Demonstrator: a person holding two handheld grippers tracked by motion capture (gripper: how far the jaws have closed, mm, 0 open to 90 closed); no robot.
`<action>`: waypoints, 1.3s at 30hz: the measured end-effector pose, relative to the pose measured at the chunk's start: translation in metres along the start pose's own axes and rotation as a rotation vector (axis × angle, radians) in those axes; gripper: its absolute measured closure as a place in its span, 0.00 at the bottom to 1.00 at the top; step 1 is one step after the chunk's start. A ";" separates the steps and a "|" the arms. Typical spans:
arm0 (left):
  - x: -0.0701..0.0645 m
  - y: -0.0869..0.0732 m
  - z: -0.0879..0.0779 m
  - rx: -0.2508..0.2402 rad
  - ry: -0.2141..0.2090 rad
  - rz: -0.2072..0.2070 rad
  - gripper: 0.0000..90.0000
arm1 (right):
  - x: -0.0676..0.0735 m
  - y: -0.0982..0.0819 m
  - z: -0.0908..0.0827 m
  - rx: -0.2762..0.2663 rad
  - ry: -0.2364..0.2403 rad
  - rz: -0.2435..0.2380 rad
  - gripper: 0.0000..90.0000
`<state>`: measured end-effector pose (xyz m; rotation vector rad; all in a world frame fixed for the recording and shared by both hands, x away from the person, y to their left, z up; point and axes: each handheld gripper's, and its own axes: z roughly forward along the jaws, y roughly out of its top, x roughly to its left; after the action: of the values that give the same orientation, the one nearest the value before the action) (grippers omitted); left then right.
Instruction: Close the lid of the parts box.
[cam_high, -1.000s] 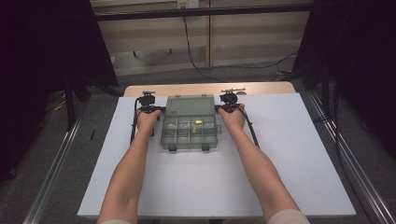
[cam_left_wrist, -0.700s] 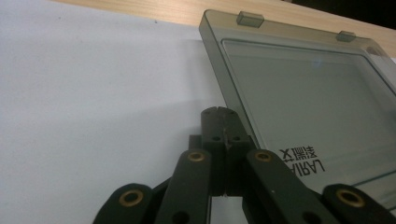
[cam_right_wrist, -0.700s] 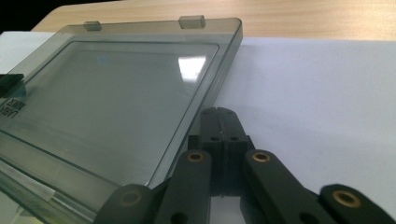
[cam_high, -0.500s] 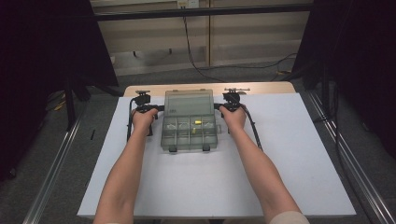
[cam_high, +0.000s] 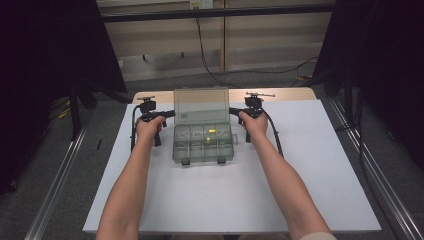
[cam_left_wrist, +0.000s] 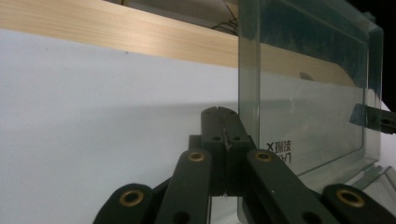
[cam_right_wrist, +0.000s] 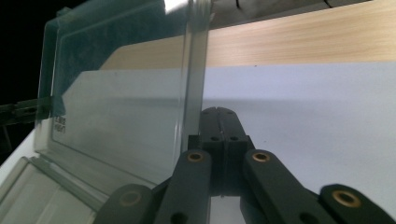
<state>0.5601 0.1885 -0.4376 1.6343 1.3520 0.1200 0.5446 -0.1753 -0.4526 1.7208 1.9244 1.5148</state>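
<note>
Lid now standing upright; it was lying flat on the box a second ago.
Left gripper and right gripper, jaws closed empty, are flanking the lid at mid-table; likely next: retreating without knocking it shut.

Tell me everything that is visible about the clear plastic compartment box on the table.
The clear plastic compartment box lies flat on the white sheet covering the table, between the two hands. Its transparent lid is open and stands roughly upright at the far edge, with small printed text near a lower corner. The base is divided into small compartments; one holds a small yellow item. Two dark latches sit on the near edge. The left gripper and right gripper are shut beside the lid's side edges.
</note>
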 end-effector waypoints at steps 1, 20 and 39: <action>0.000 0.000 -0.001 -0.006 -0.007 0.000 1.00 | -0.001 0.000 -0.001 0.000 0.009 -0.003 1.00; -0.017 0.005 -0.021 -0.003 0.016 0.142 1.00 | 0.016 0.003 -0.017 -0.001 -0.016 -0.170 1.00; -0.026 -0.006 -0.038 -0.006 -0.005 0.194 1.00 | 0.025 -0.006 -0.034 0.004 -0.009 -0.267 1.00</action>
<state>0.5233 0.1900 -0.4095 1.7568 1.1864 0.2342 0.5096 -0.1732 -0.4289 1.4003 2.0557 1.4029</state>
